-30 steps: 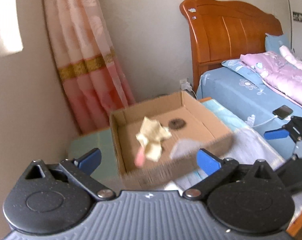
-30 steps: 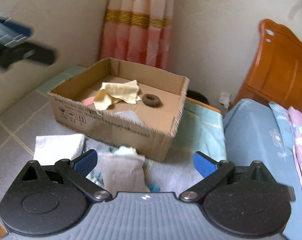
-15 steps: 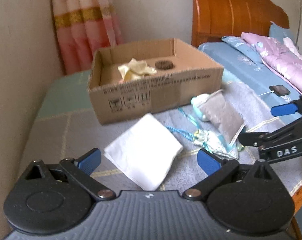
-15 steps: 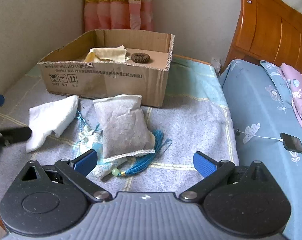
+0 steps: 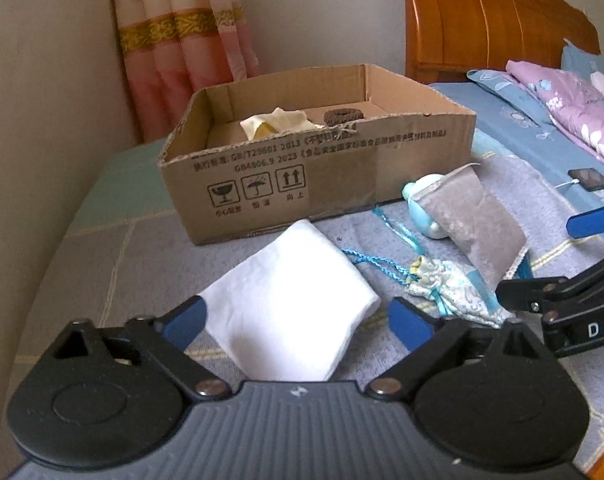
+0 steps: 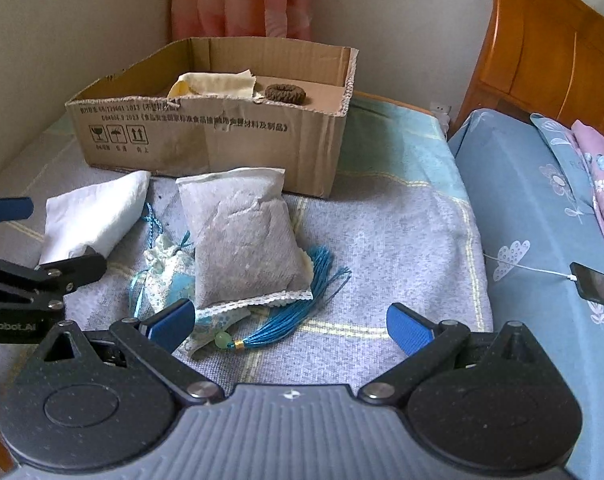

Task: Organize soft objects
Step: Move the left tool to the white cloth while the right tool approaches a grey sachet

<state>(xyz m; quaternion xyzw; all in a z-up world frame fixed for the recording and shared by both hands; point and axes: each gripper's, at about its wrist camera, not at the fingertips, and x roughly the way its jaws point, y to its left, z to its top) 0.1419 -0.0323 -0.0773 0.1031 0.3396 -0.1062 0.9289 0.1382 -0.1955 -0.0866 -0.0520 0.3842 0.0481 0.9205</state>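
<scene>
Nearest to you, your left gripper (image 5: 295,322) holds its jaws spread and empty, now closer to the white folded cloth (image 5: 291,304) than half a second ago; the cloth's near part lies between the blue fingertips (image 5: 183,322), though contact cannot be judged. Your right gripper (image 6: 289,322) likewise has its jaws spread and holds nothing, and it too has moved in since the earlier frame: its left fingertip (image 6: 169,320) sits just beside the near edge of the grey pouch (image 6: 241,240). Under that pouch lie the small patterned drawstring bag (image 6: 165,264) and the blue tassel (image 6: 302,308) with its green bead, all resting on the grey blanket (image 6: 402,240), as before. A pale blue soft toy (image 5: 426,200) peeps from behind the pouch in the left view. Farther back, the cardboard box (image 6: 205,140) stands where it did, holding the yellow cloth (image 6: 217,82) and the brown hair tie (image 6: 285,94). To the right, a phone (image 6: 592,284) lies on the blue bed sheet (image 6: 534,216), with the wooden headboard (image 6: 550,48) and the pink curtain (image 5: 181,36) behind.
</scene>
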